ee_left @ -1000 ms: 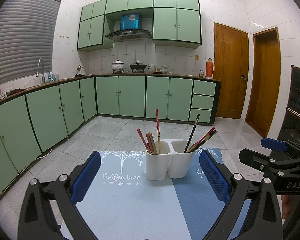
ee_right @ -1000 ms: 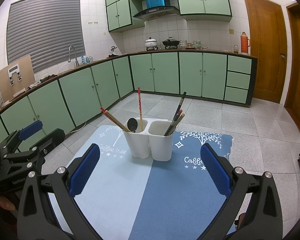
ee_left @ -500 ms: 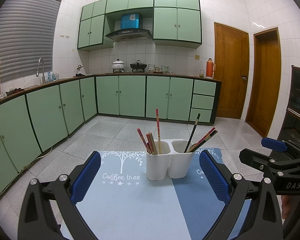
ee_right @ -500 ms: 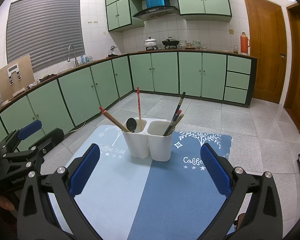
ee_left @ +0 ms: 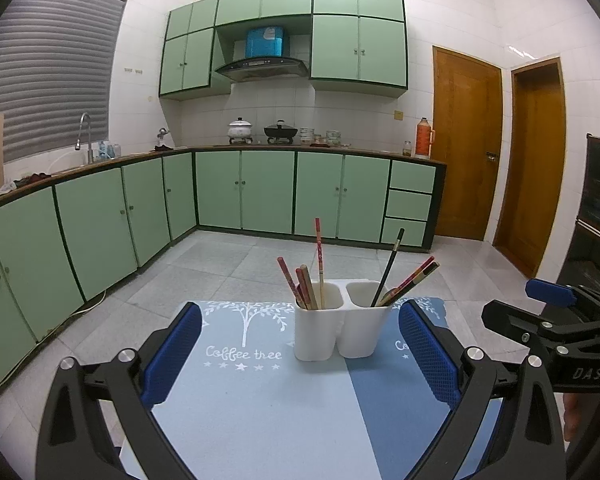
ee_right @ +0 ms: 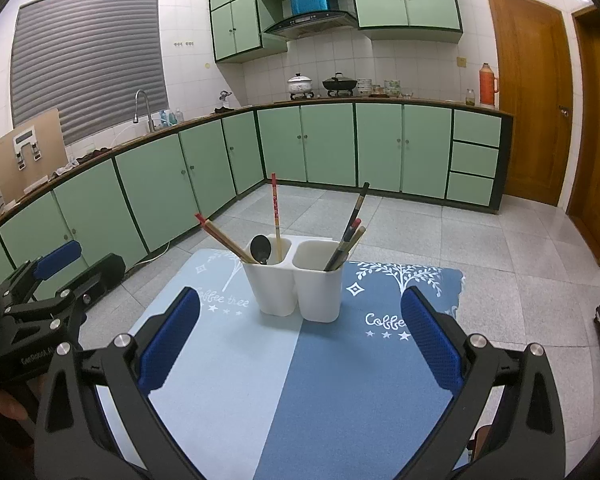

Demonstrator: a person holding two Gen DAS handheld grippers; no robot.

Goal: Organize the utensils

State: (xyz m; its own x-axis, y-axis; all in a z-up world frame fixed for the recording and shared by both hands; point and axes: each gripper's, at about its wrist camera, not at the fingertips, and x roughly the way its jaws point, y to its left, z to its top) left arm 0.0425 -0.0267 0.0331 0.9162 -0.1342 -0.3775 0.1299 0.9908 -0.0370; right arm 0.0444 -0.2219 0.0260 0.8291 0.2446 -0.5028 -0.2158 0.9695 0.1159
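Holder: white twin-compartment utensil holder stood upright mid-mat, dead ahead of both grippers, clear of both.
Left compartment: red and wooden chopsticks, most leaning left, one tall red stick near upright; black spoon inside, bowl up, seen from right wrist only.
Right compartment: dark and red-tipped chopsticks leaning right and away.
Loose utensils: none seen on blue mat.
Left gripper: spread wide, nothing between pads; holder framed between fingers, closer to the right one.
Right gripper: likewise spread wide and bare; holder centred between fingers.
Key relation: sticks' long axes rose steeply out of the cups, fanning left and right; tips above finger height. Left cup nearer left gripper, right cup nearer right; neither clearly closer overall.
Stage: judged ambiguous. Fitted either a finished sort or a mixed set (spoon among chopsticks) awaiting regrouping.
Writing: "Coffee tree" in white on mat, beside tree motif; repeated at right, cut to "Coffe". "DAS" on right gripper body; "GenRobot.AI", partly readable, on left gripper body.
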